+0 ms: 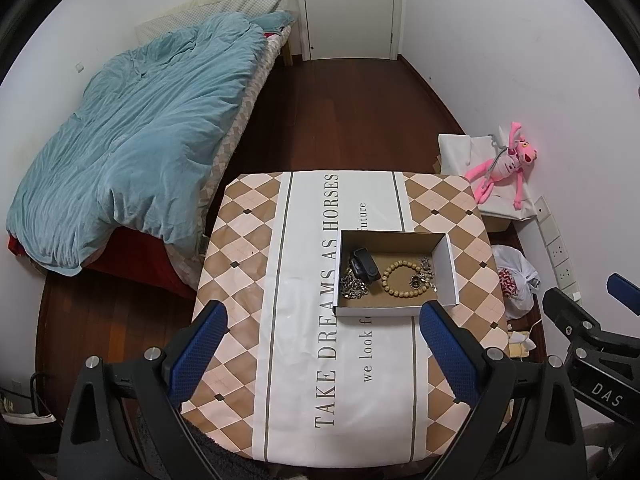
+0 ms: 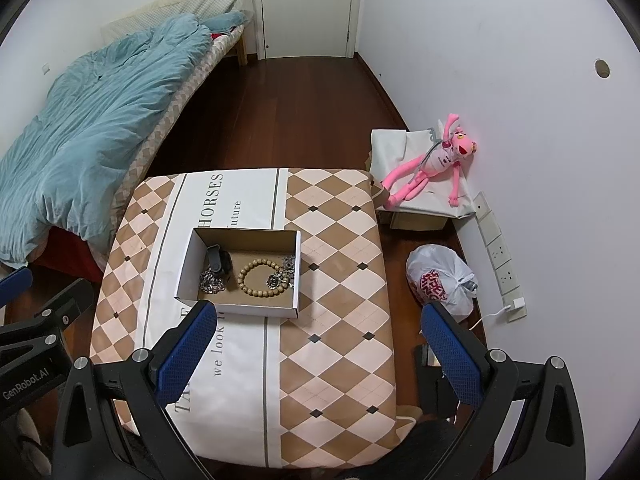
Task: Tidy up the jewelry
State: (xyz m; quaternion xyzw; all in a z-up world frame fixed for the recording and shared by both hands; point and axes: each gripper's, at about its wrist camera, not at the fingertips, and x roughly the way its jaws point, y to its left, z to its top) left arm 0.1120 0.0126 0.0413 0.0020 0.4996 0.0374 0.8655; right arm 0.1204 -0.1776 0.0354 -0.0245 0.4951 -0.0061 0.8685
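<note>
An open cardboard box (image 1: pixel 394 311) (image 2: pixel 188 264) sits on the table. It holds a wooden bead bracelet (image 1: pixel 403 278) (image 2: pixel 260 279), a black wristband (image 1: pixel 365 266) (image 2: pixel 218 262), a silver chain (image 1: pixel 352 289) (image 2: pixel 211 285) and a metal charm bracelet (image 1: pixel 425 274) (image 2: pixel 285 274). My left gripper (image 1: pixel 322 320) is open and empty, above the table just in front of the box. My right gripper (image 2: pixel 320 322) is open and empty, above the table's right front. Each gripper also shows at the edge of the other's view.
The table (image 1: pixel 452 208) (image 2: pixel 340 240) has a checked cloth with printed text. A bed with a blue duvet (image 1: pixel 132 140) stands left. A pink plush toy (image 2: pixel 436 160), a white plastic bag (image 2: pixel 440 280) and wall sockets (image 2: pixel 500 256) are on the right.
</note>
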